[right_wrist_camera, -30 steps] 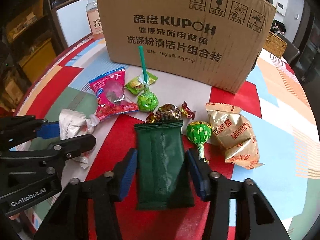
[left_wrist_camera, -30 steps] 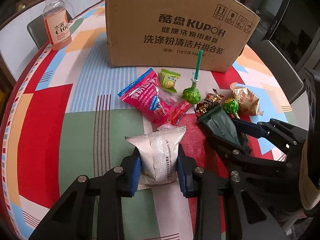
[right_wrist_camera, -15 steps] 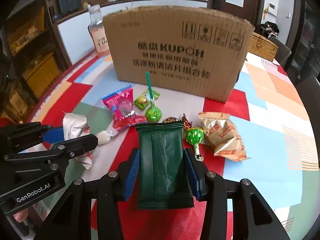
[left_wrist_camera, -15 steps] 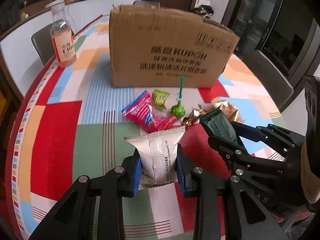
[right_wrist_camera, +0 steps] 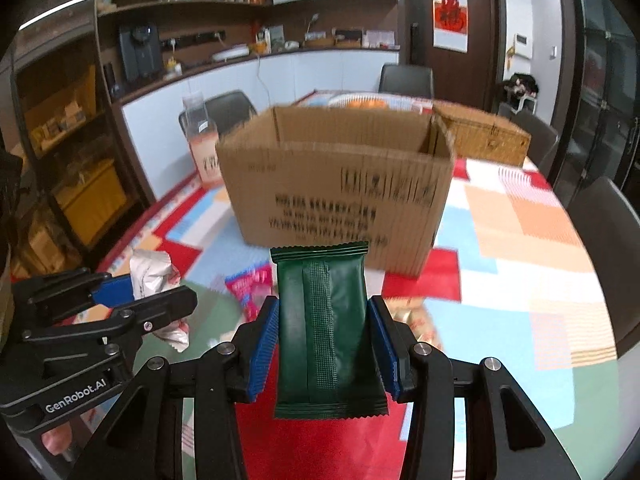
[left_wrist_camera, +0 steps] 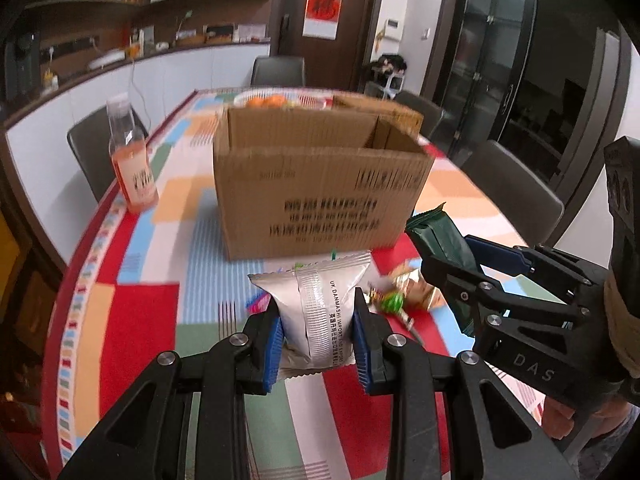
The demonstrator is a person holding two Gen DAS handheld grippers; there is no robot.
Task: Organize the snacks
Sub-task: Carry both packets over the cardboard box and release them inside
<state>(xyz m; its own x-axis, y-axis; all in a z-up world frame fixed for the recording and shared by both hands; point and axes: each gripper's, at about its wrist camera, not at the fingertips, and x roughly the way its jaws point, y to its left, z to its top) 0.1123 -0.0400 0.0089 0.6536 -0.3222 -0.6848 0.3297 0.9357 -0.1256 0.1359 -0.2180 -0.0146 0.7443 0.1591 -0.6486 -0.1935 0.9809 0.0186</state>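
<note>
My left gripper (left_wrist_camera: 316, 322) is shut on a silver snack packet (left_wrist_camera: 316, 304), held up above the table. Beside it, my right gripper (right_wrist_camera: 325, 330) is shut on a dark green snack packet (right_wrist_camera: 326, 320), also lifted; that packet (left_wrist_camera: 438, 240) shows at the right in the left wrist view. An open cardboard box (left_wrist_camera: 320, 184) with printed lettering stands just beyond both packets, and its top opening is visible (right_wrist_camera: 352, 130). Loose sweets lie on the table below: a pink packet (right_wrist_camera: 248, 284), a green lollipop (left_wrist_camera: 392, 302) and a gold packet (left_wrist_camera: 416, 286).
A bottle of orange drink (left_wrist_camera: 132, 160) stands left of the box. A wicker basket (right_wrist_camera: 484, 136) and a plate of oranges (left_wrist_camera: 268, 100) sit behind it. Dark chairs (left_wrist_camera: 516, 188) ring the patterned table (left_wrist_camera: 132, 312).
Both grippers have risen with their packets, and the view has tipped upward. The box's open top now shows and the sweets on the table have dropped lower in view.
</note>
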